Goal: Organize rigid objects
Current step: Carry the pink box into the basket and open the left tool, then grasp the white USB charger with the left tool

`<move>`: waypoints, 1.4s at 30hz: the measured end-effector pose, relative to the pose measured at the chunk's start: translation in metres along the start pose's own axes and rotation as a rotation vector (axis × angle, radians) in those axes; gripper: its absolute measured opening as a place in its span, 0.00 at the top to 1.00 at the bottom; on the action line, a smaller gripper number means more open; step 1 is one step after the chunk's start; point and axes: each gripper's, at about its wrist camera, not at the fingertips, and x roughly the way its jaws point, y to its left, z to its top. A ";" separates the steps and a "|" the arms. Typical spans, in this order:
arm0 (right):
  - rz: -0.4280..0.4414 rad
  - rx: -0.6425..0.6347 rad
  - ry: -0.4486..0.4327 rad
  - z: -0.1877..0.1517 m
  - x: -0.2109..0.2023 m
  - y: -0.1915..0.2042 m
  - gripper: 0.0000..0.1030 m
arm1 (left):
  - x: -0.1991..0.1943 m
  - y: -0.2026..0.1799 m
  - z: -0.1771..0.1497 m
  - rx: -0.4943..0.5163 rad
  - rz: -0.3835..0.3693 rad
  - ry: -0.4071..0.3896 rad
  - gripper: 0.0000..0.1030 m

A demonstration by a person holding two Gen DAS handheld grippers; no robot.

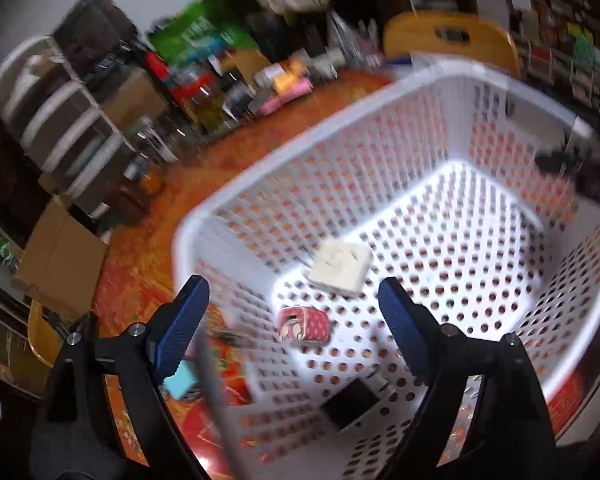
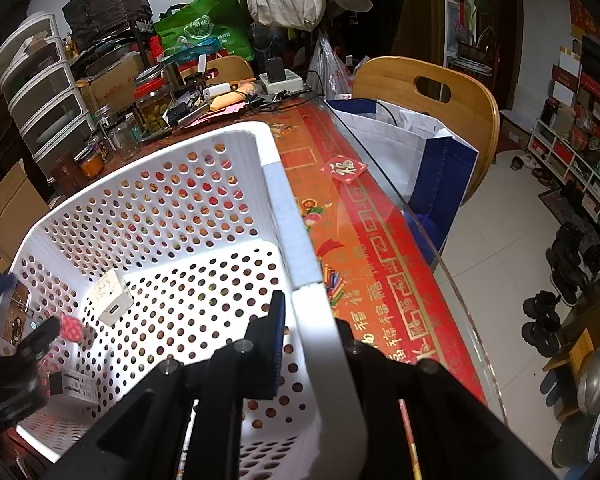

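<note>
Inside the white perforated basket (image 1: pixel 440 92), on its holed floor, lie three small things: a cream-white square plug adapter (image 1: pixel 340 266), a pink patterned little box (image 1: pixel 303 323) just nearer the camera, and a black-and-white boxy item (image 1: pixel 352 402) closest to the near wall. In the right wrist view the adapter (image 2: pixel 111 295) sits near the basket's far-left corner. The left tongs (image 1: pixel 292 304) hang above the basket's near rim with their blue-padded jaws spread wide apart and nothing between them; the adapter and pink box lie well below. The right tongs (image 2: pixel 312 332) are clamped together on the basket's right-hand wall (image 2: pixel 296 240), one jaw inside, one outside. The basket stands on a counter (image 2: pixel 364 240) covered with a red and orange patterned cloth. A wooden chair (image 2: pixel 428 92) stands beyond the counter's edge, with a blue-and-white bag (image 2: pixel 420 152) on it.
</note>
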 end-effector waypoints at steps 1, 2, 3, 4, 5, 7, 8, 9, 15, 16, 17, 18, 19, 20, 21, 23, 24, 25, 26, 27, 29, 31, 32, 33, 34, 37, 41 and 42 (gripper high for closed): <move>-0.001 -0.002 0.001 -0.001 0.000 0.000 0.89 | -0.013 0.014 0.000 -0.030 0.003 -0.035 0.17; -0.002 -0.004 0.004 -0.001 0.000 0.001 0.89 | -0.025 0.028 -0.001 -0.061 0.008 -0.067 0.15; -0.003 -0.005 0.006 -0.001 0.001 0.001 0.89 | -0.041 0.053 -0.003 -0.112 0.029 -0.109 0.12; -0.002 -0.005 0.007 -0.001 0.001 0.001 0.89 | -0.048 0.069 -0.006 -0.143 0.046 -0.128 0.02; -0.003 -0.005 0.005 -0.001 0.001 0.001 0.89 | -0.055 0.090 -0.010 -0.182 0.067 -0.145 0.00; -0.001 -0.004 0.004 -0.001 0.001 0.001 0.89 | -0.050 0.137 -0.024 -0.270 0.118 -0.128 0.00; 0.000 -0.003 0.004 -0.001 0.000 0.001 0.89 | -0.033 0.162 -0.033 -0.312 0.129 -0.068 0.00; 0.001 -0.002 0.003 -0.001 0.000 0.001 0.89 | -0.013 0.182 -0.042 -0.341 0.120 0.004 0.00; 0.006 0.006 0.001 -0.001 0.001 -0.001 0.89 | 0.119 0.240 -0.106 -0.522 -0.025 0.360 0.08; 0.006 0.006 0.002 -0.001 0.001 -0.001 0.89 | 0.127 0.241 -0.110 -0.532 -0.036 0.372 0.08; 0.006 0.007 0.002 -0.001 0.001 -0.001 0.89 | 0.135 0.242 -0.113 -0.542 -0.039 0.382 0.08; 0.005 0.009 0.004 -0.002 0.001 -0.001 0.89 | 0.143 0.245 -0.116 -0.554 -0.035 0.387 0.09; 0.003 0.009 0.005 -0.002 0.001 -0.001 0.89 | 0.147 0.246 -0.116 -0.558 -0.028 0.388 0.10; 0.002 0.008 0.006 -0.002 0.001 -0.001 0.89 | 0.152 0.248 -0.117 -0.565 -0.025 0.389 0.14; 0.002 0.008 0.007 -0.002 0.001 -0.001 0.89 | 0.157 0.248 -0.117 -0.579 -0.030 0.387 0.17; -0.002 0.006 0.008 -0.003 0.001 -0.001 0.88 | 0.166 0.247 -0.115 -0.574 -0.024 0.398 0.33; -0.003 0.006 0.009 -0.003 0.001 -0.001 0.88 | 0.170 0.241 -0.114 -0.566 -0.019 0.406 0.37; -0.004 0.007 0.009 -0.003 0.001 -0.001 0.88 | 0.173 0.238 -0.112 -0.560 -0.022 0.413 0.43; -0.004 0.007 0.009 -0.003 0.001 -0.001 0.88 | 0.175 0.234 -0.111 -0.554 -0.026 0.418 0.51; -0.004 0.007 0.008 -0.003 0.000 -0.001 0.88 | 0.178 0.231 -0.110 -0.549 -0.033 0.422 0.53; -0.004 0.006 0.008 -0.003 0.000 -0.001 0.88 | 0.180 0.229 -0.108 -0.548 -0.021 0.412 0.54; -0.004 0.005 0.008 -0.003 0.000 -0.001 0.88 | 0.179 0.226 -0.109 -0.537 -0.012 0.403 0.55; -0.004 0.003 0.009 -0.002 0.000 -0.001 0.88 | 0.178 0.225 -0.108 -0.531 -0.009 0.400 0.56; -0.004 0.002 0.009 -0.002 0.000 -0.001 0.88 | 0.177 0.224 -0.107 -0.528 -0.005 0.393 0.56; -0.004 0.002 0.008 -0.002 0.000 -0.001 0.88 | 0.174 0.223 -0.107 -0.527 -0.007 0.385 0.56; -0.004 0.002 0.008 -0.001 0.000 -0.001 0.88 | 0.162 0.225 -0.102 -0.526 0.010 0.348 0.58; -0.003 0.002 0.007 -0.001 0.000 -0.001 0.88 | 0.142 0.229 -0.093 -0.510 0.025 0.301 0.59; -0.002 0.002 0.006 -0.001 0.000 -0.001 0.88 | 0.135 0.229 -0.090 -0.499 0.029 0.289 0.59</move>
